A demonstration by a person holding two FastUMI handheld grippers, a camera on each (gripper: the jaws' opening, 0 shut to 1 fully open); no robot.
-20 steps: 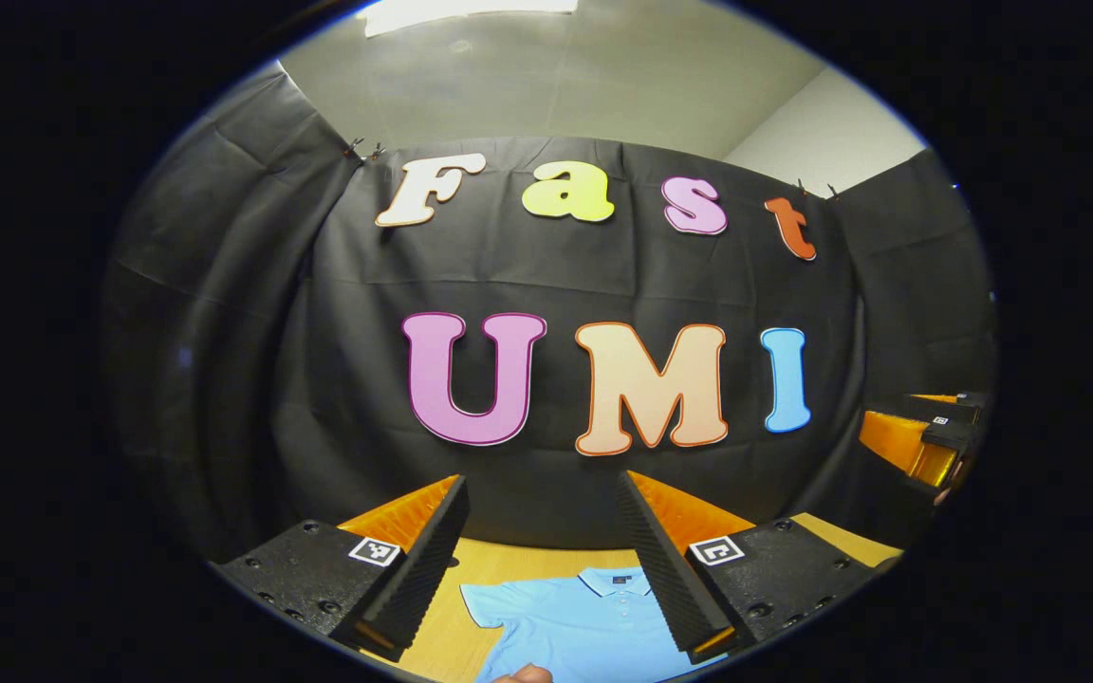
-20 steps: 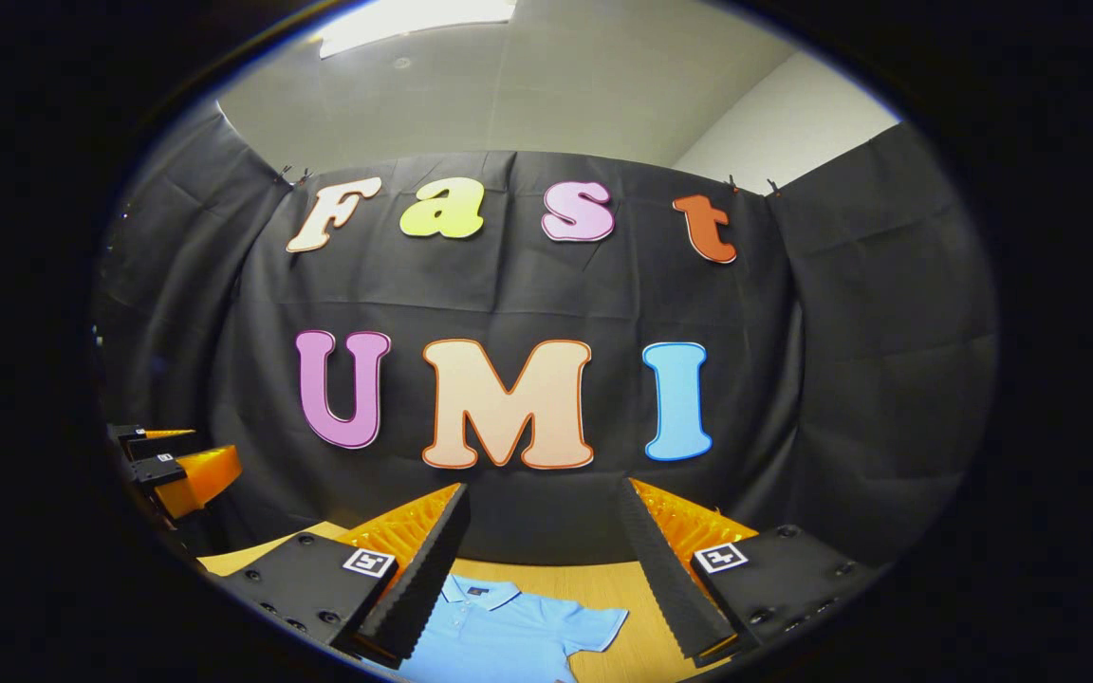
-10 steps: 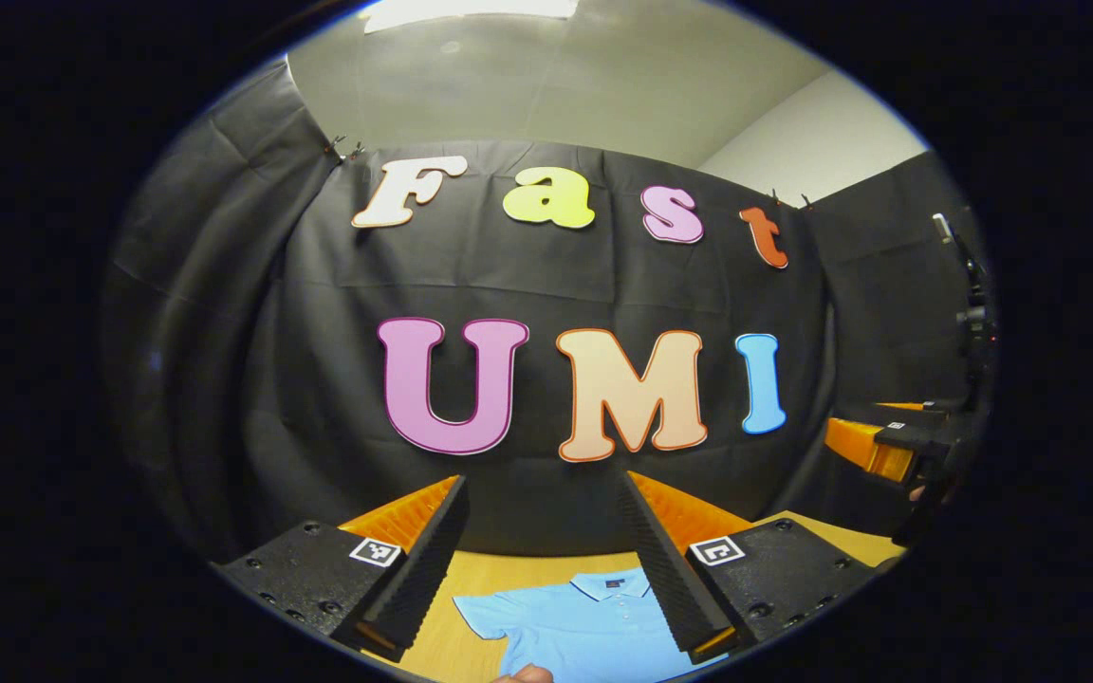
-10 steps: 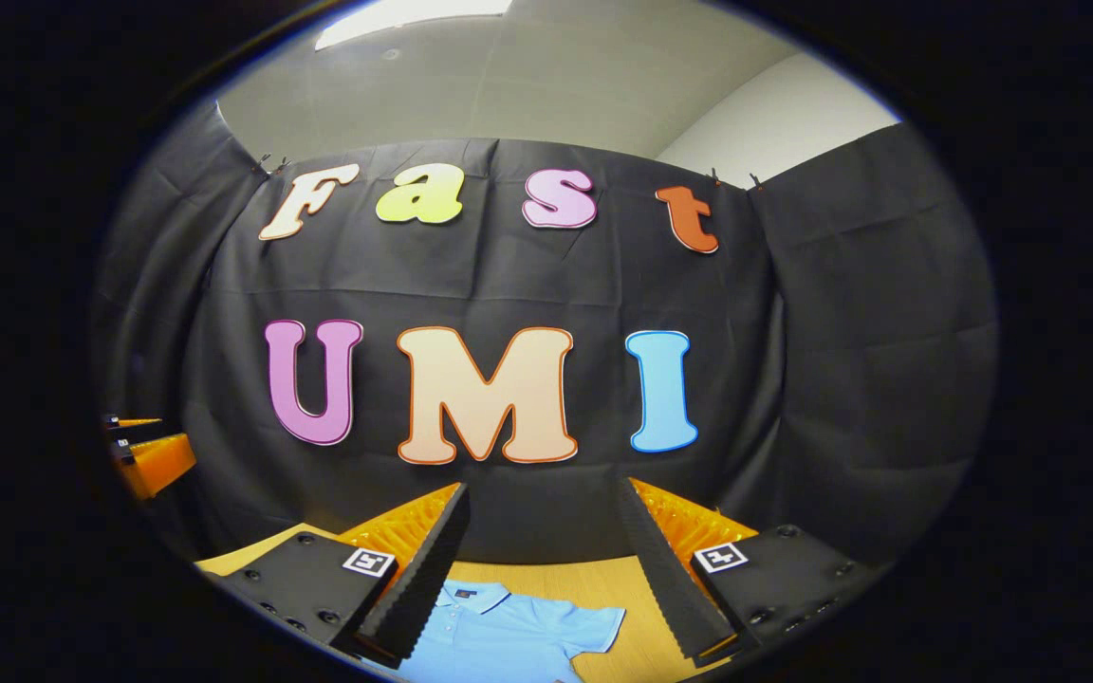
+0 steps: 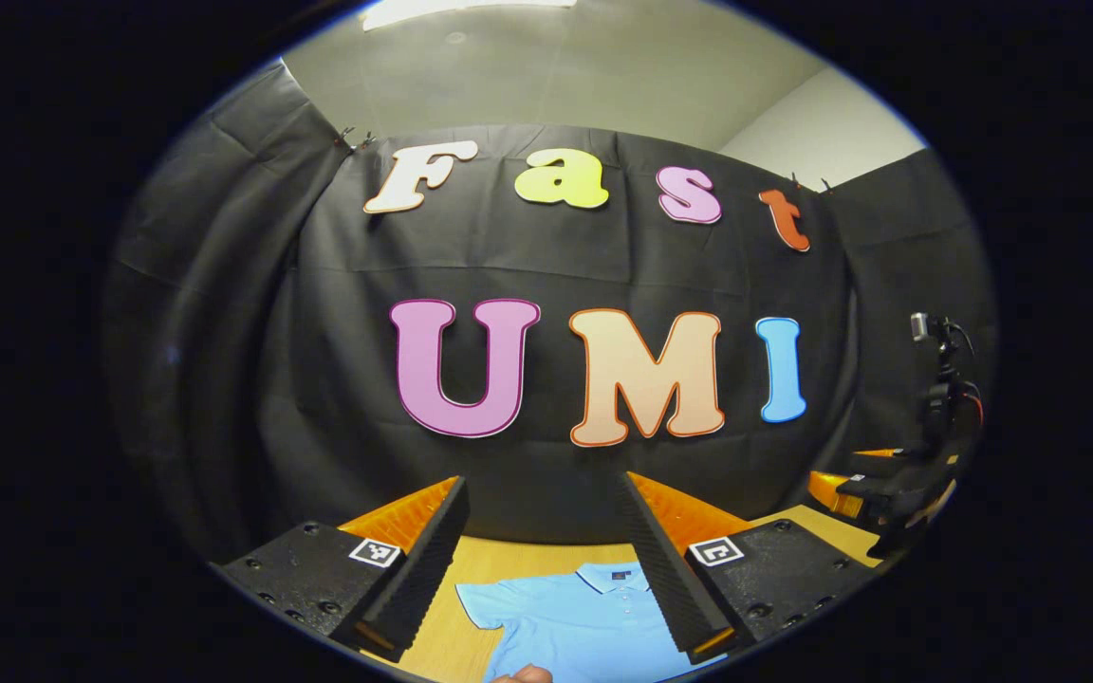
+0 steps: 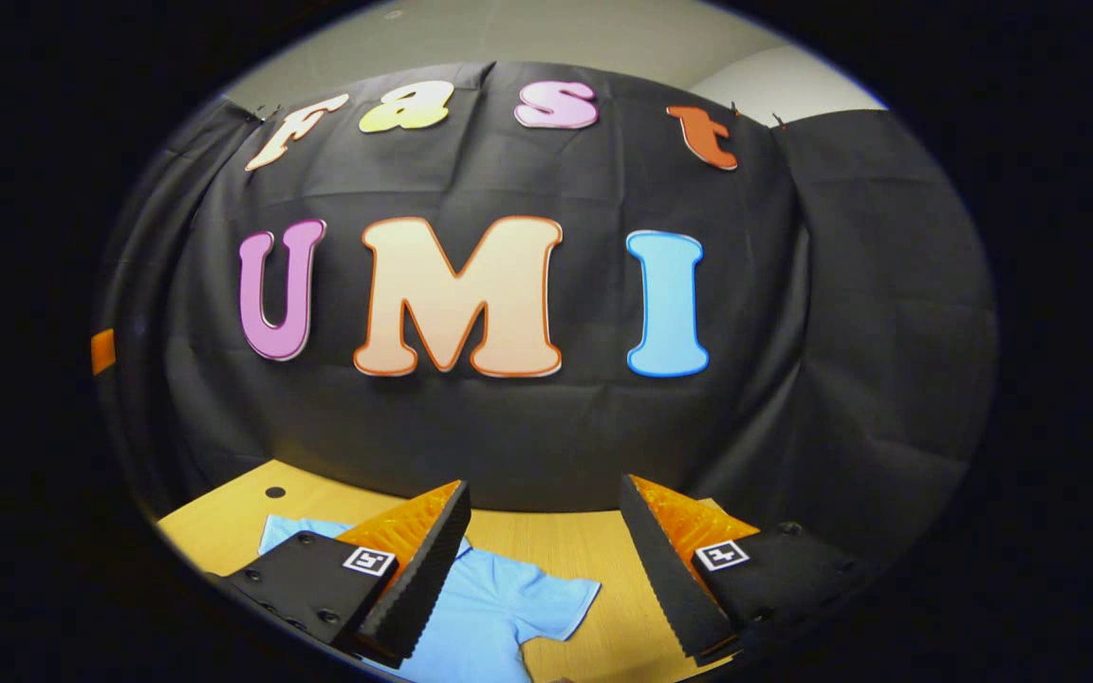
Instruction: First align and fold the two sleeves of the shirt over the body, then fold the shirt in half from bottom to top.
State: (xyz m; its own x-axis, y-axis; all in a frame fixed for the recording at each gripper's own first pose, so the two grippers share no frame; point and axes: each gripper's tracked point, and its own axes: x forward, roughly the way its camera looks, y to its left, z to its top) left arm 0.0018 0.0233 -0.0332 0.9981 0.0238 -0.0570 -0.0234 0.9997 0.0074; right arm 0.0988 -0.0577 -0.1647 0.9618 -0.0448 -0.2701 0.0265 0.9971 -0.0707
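Observation:
A light blue polo shirt (image 5: 570,621) lies flat on the wooden table (image 5: 480,569), collar toward the booth wall, sleeves spread. My left gripper (image 5: 539,550) is open and held well above it, nothing between its fingers. In the right gripper view the shirt (image 6: 494,607) shows its right sleeve (image 6: 556,599) spread out, and my right gripper (image 6: 545,555) is open above that sleeve side, holding nothing. The right gripper (image 5: 874,489) also appears at the far right of the left gripper view, with the hand behind it.
The table (image 6: 546,541) runs back to the black cloth wall. A small dark hole (image 6: 274,491) sits in the tabletop at the back left. A fingertip (image 5: 523,674) shows at the bottom edge of the left gripper view.
The right gripper has tilted down and moved forward toward the table, so more tabletop and shirt show in its view. The left gripper has barely shifted. Both stay open.

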